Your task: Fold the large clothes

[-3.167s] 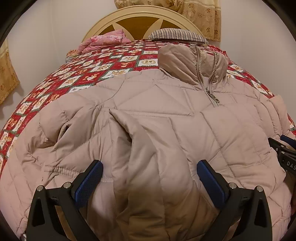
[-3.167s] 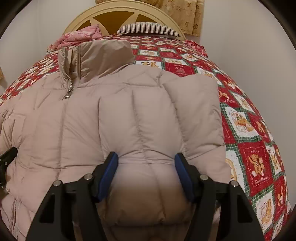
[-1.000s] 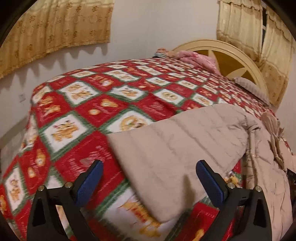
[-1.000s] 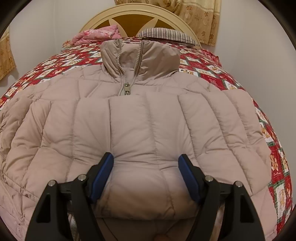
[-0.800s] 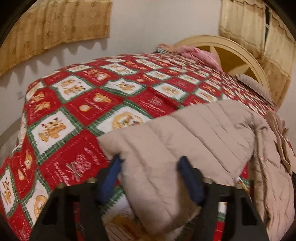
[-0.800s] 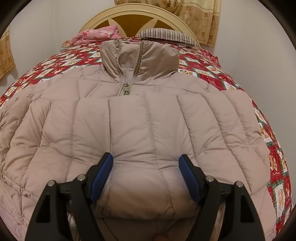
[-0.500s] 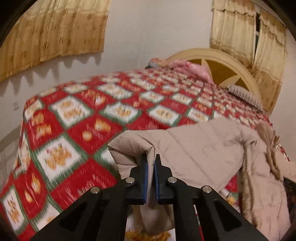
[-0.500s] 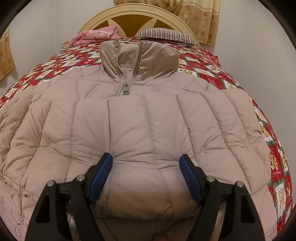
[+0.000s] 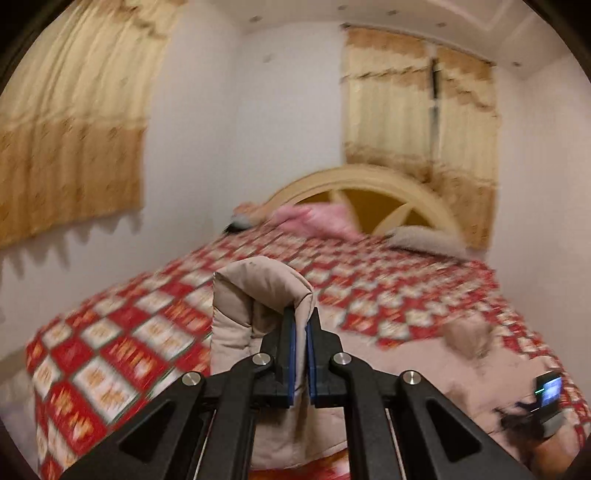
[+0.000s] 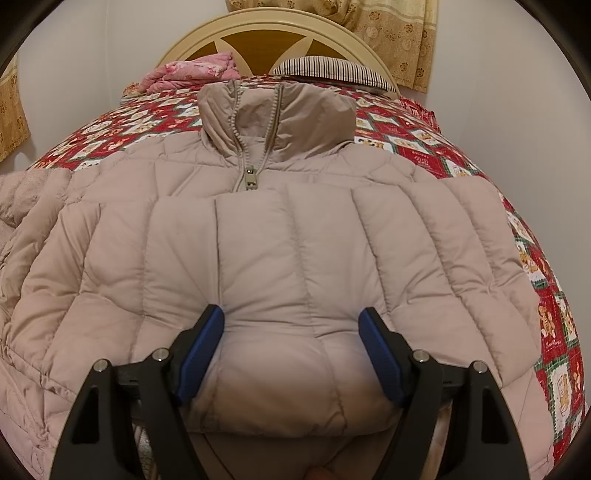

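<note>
A large beige quilted puffer jacket (image 10: pixel 288 236) lies front up on the bed, collar and zipper toward the headboard. My left gripper (image 9: pixel 300 325) is shut on the jacket's sleeve end (image 9: pixel 255 291) and holds it raised above the quilt; the view is blurred. My right gripper (image 10: pixel 291 325) is open, its blue pads (image 10: pixel 201 343) on either side of the jacket's lower middle, with fabric bulging between them. The rest of the jacket (image 9: pixel 436 358) shows low right in the left wrist view.
The bed has a red patchwork quilt (image 9: pixel 122 347) and a cream arched headboard (image 10: pixel 273 26). A pink folded cloth (image 10: pixel 195 70) and a striped pillow (image 10: pixel 332 70) lie by the headboard. Yellow curtains (image 9: pixel 70 147) hang on the walls. The other gripper's camera unit (image 9: pixel 550 397) shows at right.
My left gripper moved from the jacket body to the outstretched sleeve, shut on its end and lifted it up. My right gripper has stayed open over the jacket's lower middle.
</note>
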The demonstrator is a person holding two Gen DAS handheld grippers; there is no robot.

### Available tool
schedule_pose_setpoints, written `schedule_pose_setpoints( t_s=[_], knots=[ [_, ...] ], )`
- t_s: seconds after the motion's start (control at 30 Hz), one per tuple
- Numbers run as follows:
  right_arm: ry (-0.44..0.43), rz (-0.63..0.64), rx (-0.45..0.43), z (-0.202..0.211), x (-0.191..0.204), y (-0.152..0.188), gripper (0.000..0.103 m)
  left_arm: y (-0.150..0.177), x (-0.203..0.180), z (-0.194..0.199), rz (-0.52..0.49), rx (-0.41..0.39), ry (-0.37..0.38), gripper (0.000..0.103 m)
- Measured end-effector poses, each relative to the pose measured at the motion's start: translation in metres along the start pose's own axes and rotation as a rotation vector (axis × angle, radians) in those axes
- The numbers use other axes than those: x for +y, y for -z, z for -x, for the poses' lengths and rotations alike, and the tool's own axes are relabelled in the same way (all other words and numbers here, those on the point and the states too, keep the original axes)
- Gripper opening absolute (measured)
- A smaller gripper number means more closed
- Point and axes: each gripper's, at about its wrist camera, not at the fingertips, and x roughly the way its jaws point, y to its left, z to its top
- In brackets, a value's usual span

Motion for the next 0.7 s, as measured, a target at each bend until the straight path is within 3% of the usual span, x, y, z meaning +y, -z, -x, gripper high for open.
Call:
schedule_pose_setpoints(
  t_s=[0.13, 0.37, 0.47, 0.6, 0.7],
  knots=[
    [-0.002, -0.001, 0.0, 0.0, 0.0, 0.0, 0.079, -0.025, -0.067, 0.005, -0.086, -0.043, 0.128, 0.004],
    [-0.025, -0.022, 0.01, -0.001, -0.004, -0.002, 0.081, -0.03, -0.173, -0.007, -0.157, -0.036, 0.317, 0.004],
    [-0.048, -0.041, 0.005, 0.003, -0.007, -0.001, 0.082, -0.02, -0.212, -0.02, -0.198, -0.003, 0.366, 0.004],
    [-0.195, -0.159, 0.01, 0.025, -0.033, -0.009, 0.088, 0.008, -0.258, -0.041, -0.271, 0.058, 0.412, 0.004],
    [-0.177, -0.234, -0.07, 0.049, -0.063, -0.012, 0.094, 0.032, -0.289, -0.053, -0.299, 0.097, 0.426, 0.004]
  ],
)
